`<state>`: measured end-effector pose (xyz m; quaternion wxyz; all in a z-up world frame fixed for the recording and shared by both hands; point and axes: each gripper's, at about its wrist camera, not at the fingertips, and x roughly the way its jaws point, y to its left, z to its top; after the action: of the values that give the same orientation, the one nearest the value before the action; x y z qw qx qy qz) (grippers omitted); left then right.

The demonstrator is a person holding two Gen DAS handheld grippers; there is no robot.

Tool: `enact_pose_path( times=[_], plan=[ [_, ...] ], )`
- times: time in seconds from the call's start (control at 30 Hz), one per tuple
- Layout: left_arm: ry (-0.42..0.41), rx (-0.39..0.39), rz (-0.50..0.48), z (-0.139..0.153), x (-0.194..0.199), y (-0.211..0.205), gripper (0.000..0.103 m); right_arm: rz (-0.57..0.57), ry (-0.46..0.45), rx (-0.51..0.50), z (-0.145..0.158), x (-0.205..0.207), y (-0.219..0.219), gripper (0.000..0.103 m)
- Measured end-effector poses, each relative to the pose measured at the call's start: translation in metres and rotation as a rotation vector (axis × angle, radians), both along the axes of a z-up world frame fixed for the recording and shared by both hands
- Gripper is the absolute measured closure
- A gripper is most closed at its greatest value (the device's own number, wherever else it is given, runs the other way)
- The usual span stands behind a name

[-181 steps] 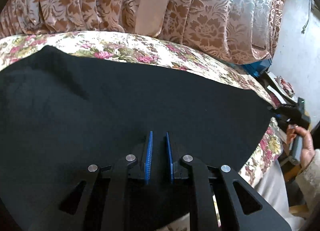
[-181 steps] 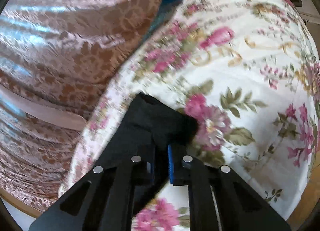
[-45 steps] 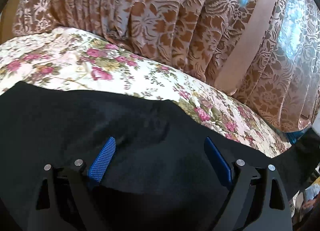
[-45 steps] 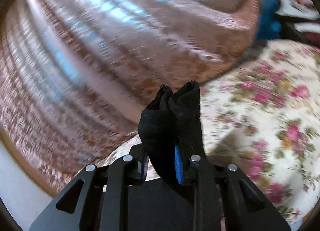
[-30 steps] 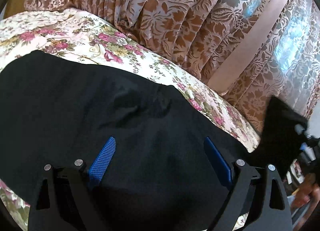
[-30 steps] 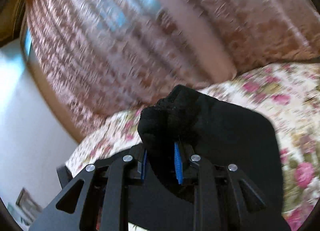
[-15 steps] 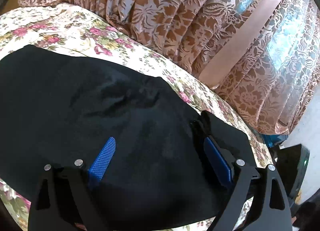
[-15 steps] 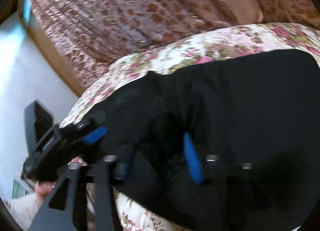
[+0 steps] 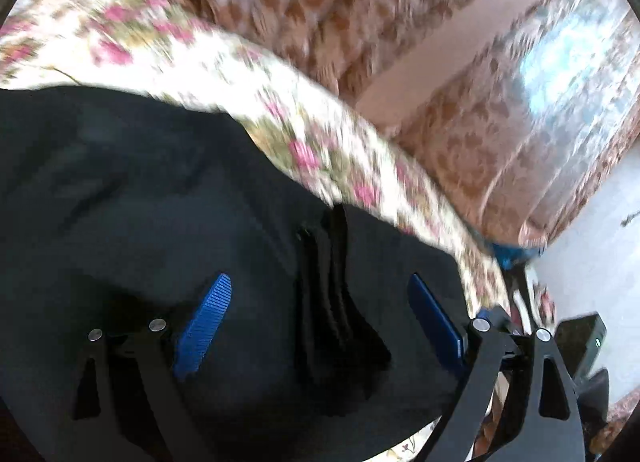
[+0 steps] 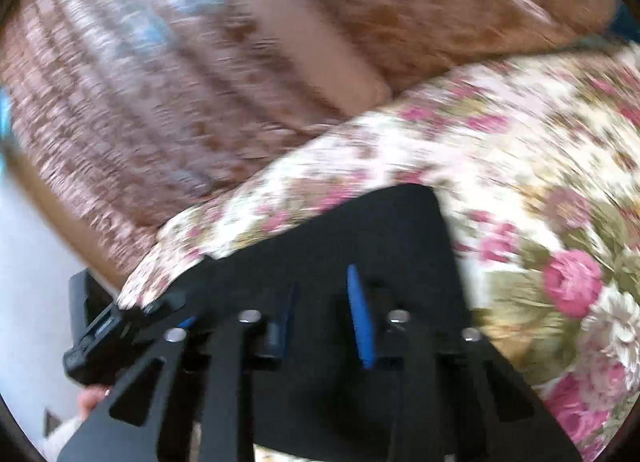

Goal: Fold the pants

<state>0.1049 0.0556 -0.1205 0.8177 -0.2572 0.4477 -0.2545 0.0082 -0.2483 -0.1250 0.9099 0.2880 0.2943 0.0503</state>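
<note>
The black pants (image 9: 120,201) lie folded on the flowered bedspread (image 9: 280,101). My left gripper (image 9: 320,314) hovers low over them, open wide, its blue pads on either side of a ridge of stacked cloth edges (image 9: 332,302) without touching it. In the right wrist view the pants (image 10: 380,229) show a square far corner. My right gripper (image 10: 324,314) is over their near part with its jaws closing to a narrow gap. Flat black cloth shows between the pads, and no bunch stands up there. The left gripper (image 10: 100,334) appears at the left edge, with a hand (image 10: 92,398) below it.
Brown patterned curtains (image 9: 440,41) hang right behind the bed, also seen as curtains (image 10: 200,61) in the right wrist view. Bare bedspread (image 10: 520,181) stretches to the right of the pants. A blue object (image 9: 512,254) and dark clutter (image 9: 584,342) sit past the bed's end.
The right gripper carried the pants' end over onto the rest, let it go beside the left gripper, drew back and narrowed its jaws. The left gripper stayed open and swung right.
</note>
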Motion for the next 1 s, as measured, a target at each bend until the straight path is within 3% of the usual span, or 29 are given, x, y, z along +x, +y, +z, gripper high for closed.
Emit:
enact_pose_path(
  times=[0.1, 0.17, 0.23, 0.27, 0.4, 0.5, 0.63, 0.73, 0.9, 1.0],
  plan=[
    [0.007, 0.034, -0.074, -0.004, 0.003, -0.027, 0.031, -0.044, 0.025, 0.049, -0.012, 0.003, -0.019, 0.078],
    [-0.006, 0.07, -0.115, -0.007, -0.001, -0.039, 0.062, -0.044, 0.031, 0.04, -0.017, 0.004, -0.022, 0.078],
    [-0.019, 0.134, -0.128, -0.009, -0.005, -0.047, 0.073, -0.035, 0.045, 0.005, -0.019, 0.008, -0.017, 0.078],
    [-0.034, 0.129, -0.127, -0.008, -0.008, -0.046, 0.081, -0.032, 0.046, -0.012, -0.019, 0.009, -0.016, 0.078],
    [-0.087, 0.033, -0.114, 0.011, -0.02, -0.025, 0.083, 0.021, -0.003, -0.064, -0.004, 0.014, 0.001, 0.075],
    [-0.13, 0.074, -0.112, 0.017, -0.031, -0.02, 0.083, 0.047, 0.01, -0.099, -0.01, 0.019, 0.009, 0.074],
    [-0.078, 0.142, -0.099, -0.013, -0.029, -0.02, 0.083, 0.068, 0.054, -0.12, -0.033, 0.028, 0.016, 0.073],
    [-0.087, 0.096, -0.092, -0.026, -0.028, -0.013, 0.081, 0.084, 0.034, -0.177, -0.037, 0.027, 0.021, 0.073],
    [-0.12, 0.128, -0.098, -0.022, -0.031, -0.016, 0.081, 0.083, 0.005, -0.185, -0.043, 0.024, 0.021, 0.073],
    [-0.109, 0.108, -0.068, -0.02, -0.035, -0.015, 0.079, 0.092, -0.027, -0.231, -0.045, 0.018, 0.025, 0.073]
  ],
)
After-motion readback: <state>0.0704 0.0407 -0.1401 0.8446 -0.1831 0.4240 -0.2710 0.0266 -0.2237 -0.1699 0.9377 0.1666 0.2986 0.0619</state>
